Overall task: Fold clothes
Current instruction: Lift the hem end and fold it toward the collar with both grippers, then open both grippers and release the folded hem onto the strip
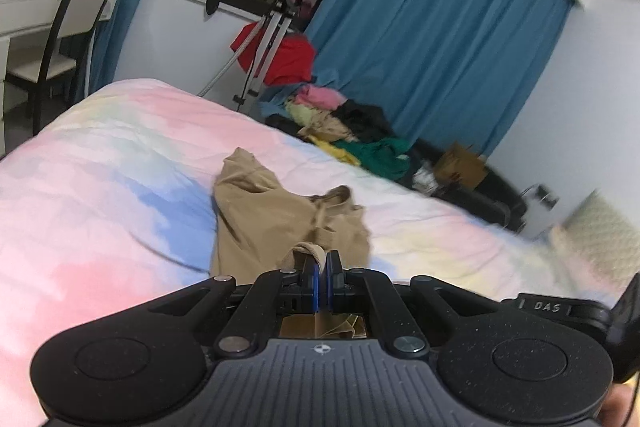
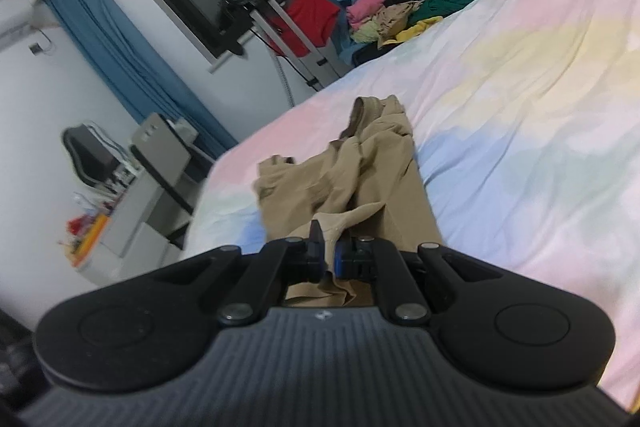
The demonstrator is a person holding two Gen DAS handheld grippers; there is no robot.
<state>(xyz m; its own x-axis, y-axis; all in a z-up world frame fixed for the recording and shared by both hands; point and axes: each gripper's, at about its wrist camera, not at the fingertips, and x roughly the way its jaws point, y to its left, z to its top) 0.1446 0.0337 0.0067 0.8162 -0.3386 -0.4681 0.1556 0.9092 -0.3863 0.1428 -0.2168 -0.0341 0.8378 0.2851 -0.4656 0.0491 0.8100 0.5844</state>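
Observation:
A tan garment (image 1: 276,219) lies crumpled on the pastel bedspread (image 1: 100,187), stretching away from both grippers. My left gripper (image 1: 322,259) is shut on a fold of its near edge, cloth pinched between the blue pads. In the right wrist view the same tan garment (image 2: 376,167) runs forward over the bedspread (image 2: 540,107). My right gripper (image 2: 329,243) is shut on another bunch of its near edge. The cloth hangs down below both sets of jaws.
A heap of mixed clothes (image 1: 344,123) sits beyond the far edge of the bed, also seen as the clothes heap (image 2: 424,3). A tripod (image 1: 264,43) stands before blue curtains (image 1: 432,27). A chair (image 1: 68,39) and desk are at the left.

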